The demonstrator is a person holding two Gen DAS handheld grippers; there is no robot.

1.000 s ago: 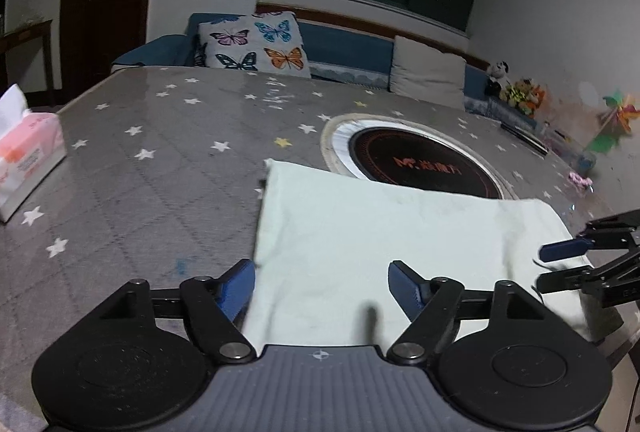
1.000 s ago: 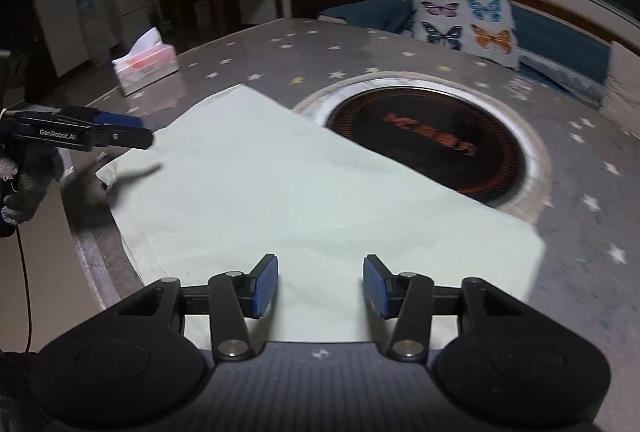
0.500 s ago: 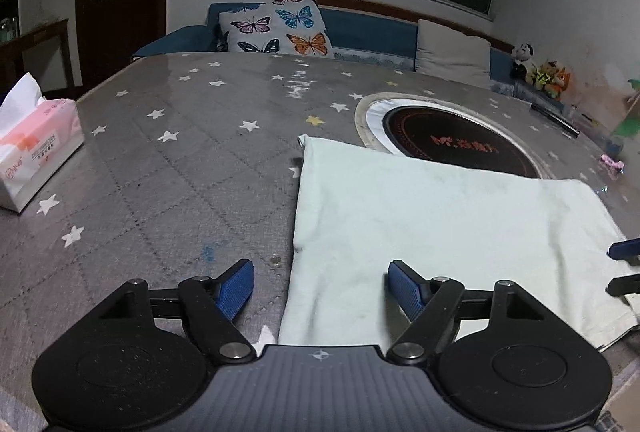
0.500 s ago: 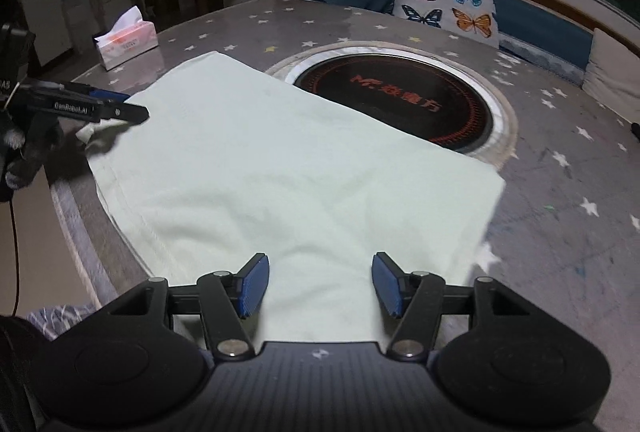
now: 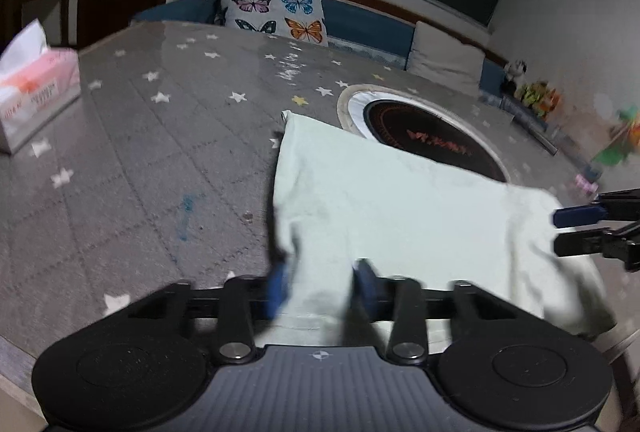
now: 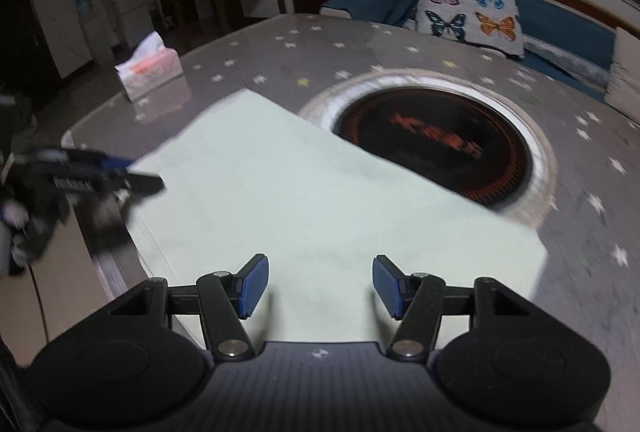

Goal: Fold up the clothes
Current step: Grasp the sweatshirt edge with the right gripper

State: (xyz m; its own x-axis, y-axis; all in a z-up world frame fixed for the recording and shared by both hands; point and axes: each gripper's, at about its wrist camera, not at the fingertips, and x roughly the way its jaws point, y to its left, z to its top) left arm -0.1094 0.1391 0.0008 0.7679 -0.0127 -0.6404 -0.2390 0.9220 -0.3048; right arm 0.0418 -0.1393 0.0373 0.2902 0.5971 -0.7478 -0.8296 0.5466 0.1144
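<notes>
A pale green cloth (image 5: 392, 200) lies flat on the grey star-patterned table (image 5: 160, 152), also seen in the right wrist view (image 6: 288, 192). My left gripper (image 5: 320, 282) has its blue pads partly closed around the cloth's near left corner, which bunches up between them; a gap still shows. It appears at the cloth's left edge in the right wrist view (image 6: 116, 172). My right gripper (image 6: 316, 284) is open over the cloth's near edge. It shows at the cloth's right side in the left wrist view (image 5: 576, 228).
A round black induction hob (image 6: 436, 144) is set in the table behind the cloth. A pink tissue box (image 5: 36, 88) stands at the far left. A sofa with a butterfly cushion (image 5: 280, 12) lies beyond the table. The table edge is just below both grippers.
My left gripper has closed in from wide open onto the cloth's near left corner, lifting and wrinkling it. My right gripper has opened wider over the near edge.
</notes>
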